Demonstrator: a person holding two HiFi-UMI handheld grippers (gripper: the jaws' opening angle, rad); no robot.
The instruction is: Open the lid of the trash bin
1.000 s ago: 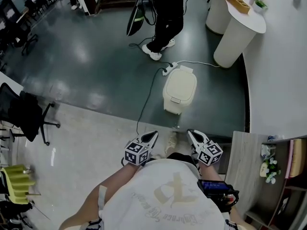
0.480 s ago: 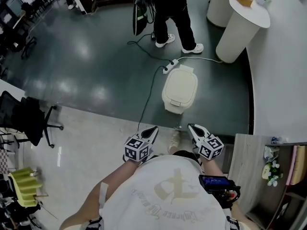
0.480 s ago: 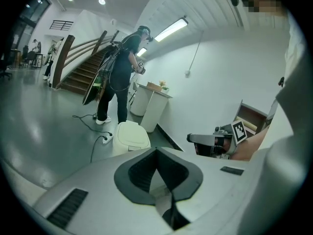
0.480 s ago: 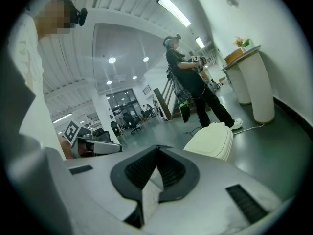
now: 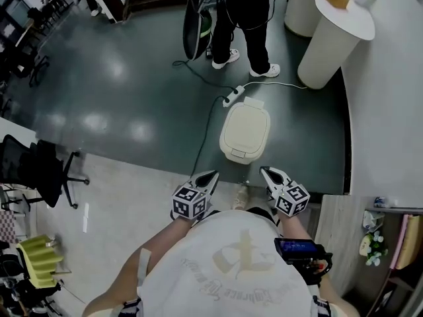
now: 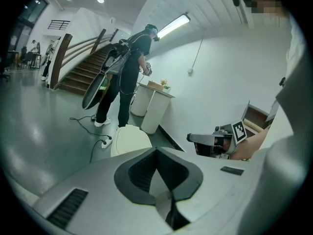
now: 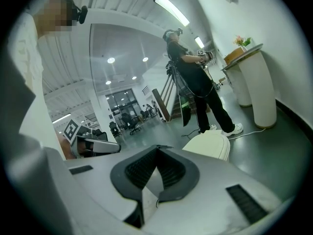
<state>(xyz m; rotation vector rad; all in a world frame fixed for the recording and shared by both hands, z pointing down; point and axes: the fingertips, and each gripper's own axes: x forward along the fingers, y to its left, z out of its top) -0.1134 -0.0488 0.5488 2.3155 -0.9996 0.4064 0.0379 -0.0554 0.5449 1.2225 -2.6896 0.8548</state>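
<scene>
Head view shows my left tongs (image 5: 210,178) and right tongs (image 5: 266,174) both pressed together on nothing, well short of the trash bin (image 5: 245,132) ahead with its lid down, so I could trip on the power strip (image 5: 232,96) cable or crowd the person (image 5: 248,18) beyond.

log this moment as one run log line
phase: pre-contact | left gripper: shut, empty, at torso | right gripper: shut, empty, at torso | cream plastic trash bin: ahead of both grippers, untouched | lid: down

Glossy dark floor (image 5: 119,91), white pedestal counter (image 5: 328,45), black office chair (image 5: 36,169), wooden staircase (image 6: 73,78)
</scene>
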